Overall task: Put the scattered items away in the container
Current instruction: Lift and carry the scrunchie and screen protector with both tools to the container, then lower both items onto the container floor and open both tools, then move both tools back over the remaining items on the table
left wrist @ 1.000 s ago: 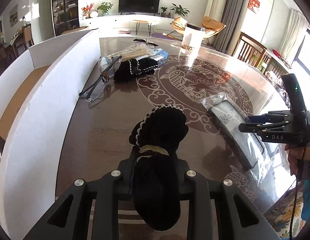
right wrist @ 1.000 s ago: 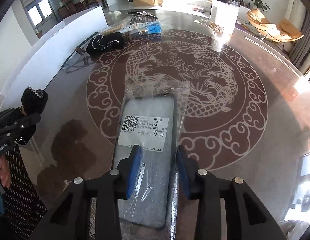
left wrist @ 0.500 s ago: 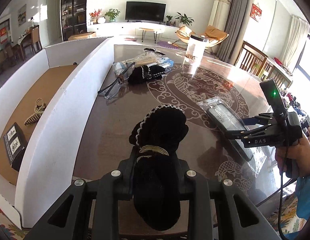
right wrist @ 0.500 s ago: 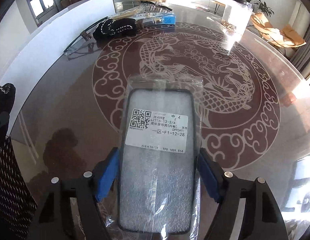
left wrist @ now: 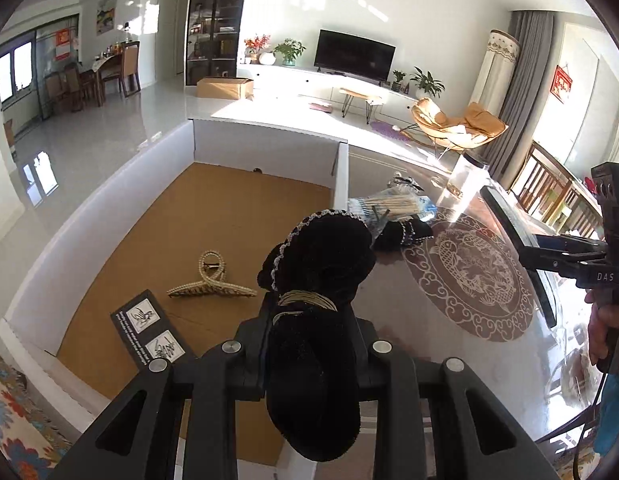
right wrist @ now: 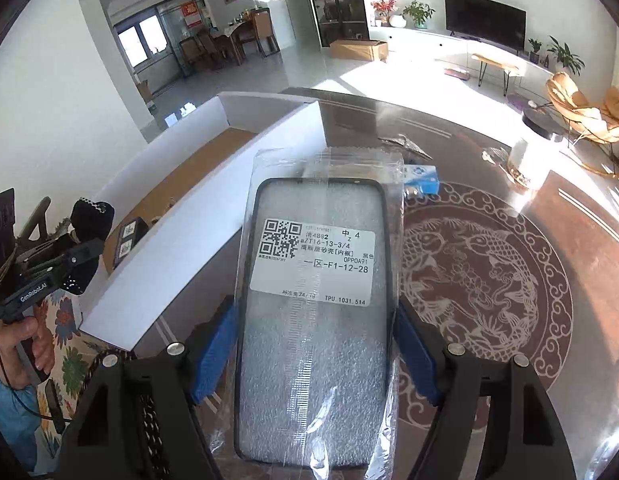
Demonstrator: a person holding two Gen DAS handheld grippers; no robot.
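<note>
Our left tongs (left wrist: 309,344), clamped on the black velvet bow hair tie (left wrist: 315,296), have risen over the white-walled cardboard box (left wrist: 265,136) at the bench's left edge. Our right tongs (right wrist: 313,360), half-open, now grip the bagged black phone case (right wrist: 313,312), lifted toward the box.

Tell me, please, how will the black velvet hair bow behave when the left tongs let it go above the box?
The black velvet hair bow is probably soft and floppy: it bulges around the left tongs. It looks light, so it should land gently inside the white cardboard box. It seems unlikely to roll or break.
</note>
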